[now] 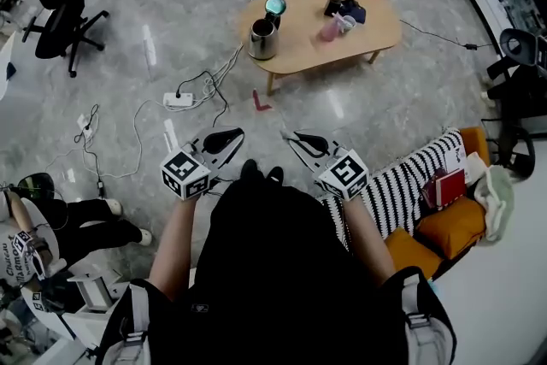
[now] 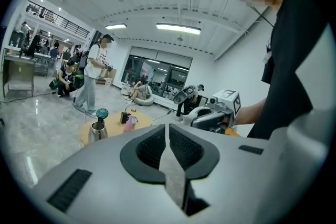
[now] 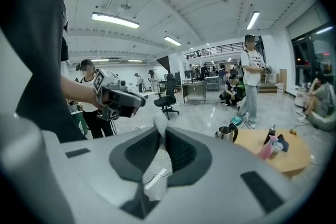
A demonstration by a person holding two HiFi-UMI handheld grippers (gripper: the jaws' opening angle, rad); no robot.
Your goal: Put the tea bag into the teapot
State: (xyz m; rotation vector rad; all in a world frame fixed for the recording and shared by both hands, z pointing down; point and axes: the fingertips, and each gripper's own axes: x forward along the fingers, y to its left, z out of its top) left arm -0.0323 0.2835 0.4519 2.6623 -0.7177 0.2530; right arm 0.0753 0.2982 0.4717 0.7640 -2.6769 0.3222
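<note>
Right gripper [image 3: 160,132]: jaws clamped on a white, crumpled tea bag [image 3: 159,122]. The bag lies lengthwise in the slit between the two black pads. Its long axis runs along the jaws. The upper end stands clear beyond the fingertips and points forward, away from the person. The lower part shows pale in the opening behind the pads. The head view is too coarse to show the bag.

Left gripper [image 2: 167,127]: jaws drawn together at the tips, nothing between them, only grey floor seen through the gap behind.

Both grippers are held close in front of the person's body, side by side, tips angled toward each other and toward the table.

To the person's right, a striped cushion [image 1: 410,175] and an orange cushion [image 1: 449,222] lie on a seat. On the floor ahead, a white power strip [image 1: 178,99] with trailing cables.

Well ahead, apart from both grippers, stands an oval wooden table [image 1: 299,51]. The steel teapot [image 1: 263,38] stands upright at its left end, with a teal lid [image 1: 275,6] raised above it. A pink cup [image 1: 330,30] stands further right on the table.

Beyond, a black office chair [image 1: 60,17] at far left.
</note>
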